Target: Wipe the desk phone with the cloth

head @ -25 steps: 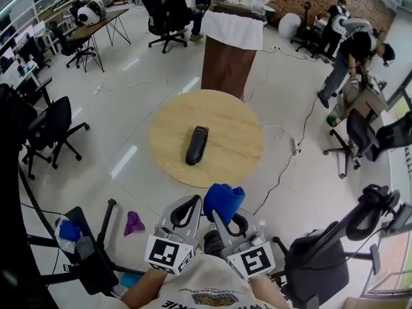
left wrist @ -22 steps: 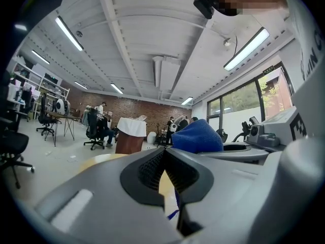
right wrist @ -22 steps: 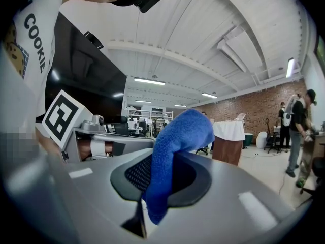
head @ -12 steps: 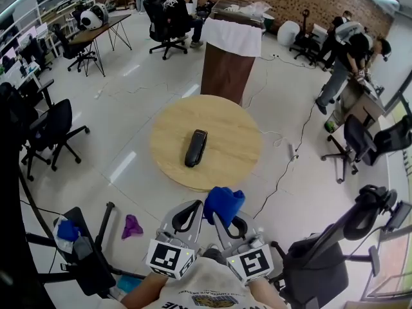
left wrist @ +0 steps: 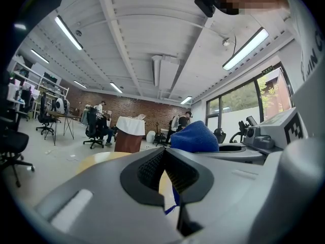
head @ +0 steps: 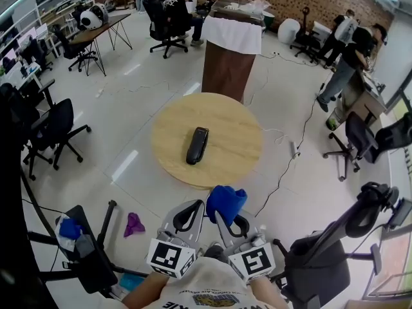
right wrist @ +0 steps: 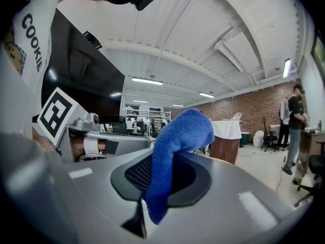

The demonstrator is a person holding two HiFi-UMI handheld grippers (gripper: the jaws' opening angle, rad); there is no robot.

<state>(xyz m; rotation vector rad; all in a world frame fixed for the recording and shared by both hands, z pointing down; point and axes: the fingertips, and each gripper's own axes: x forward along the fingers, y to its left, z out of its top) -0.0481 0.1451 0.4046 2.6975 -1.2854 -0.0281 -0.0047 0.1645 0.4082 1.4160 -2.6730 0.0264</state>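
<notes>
A black desk phone (head: 197, 145) lies on the round wooden table (head: 238, 124) in the head view, well ahead of both grippers. My right gripper (head: 217, 212) is shut on a blue cloth (head: 225, 201), which bunches above its jaws; the cloth (right wrist: 179, 141) hangs between the pads in the right gripper view. My left gripper (head: 197, 206) is shut with nothing in it, just left of the cloth (left wrist: 195, 137). Both grippers are held close to the person's body, short of the table's near edge.
A brown lectern with a white cover (head: 230, 50) stands behind the table. Office chairs (head: 51, 131) are at the left, another chair (head: 335, 243) at the lower right. A purple rag (head: 133, 223) lies on the floor. A cable (head: 283, 169) runs right of the table. People stand at the far right.
The view has shifted slightly; the grippers and cloth stay in much the same place before the body. The phone has not moved on the table.
</notes>
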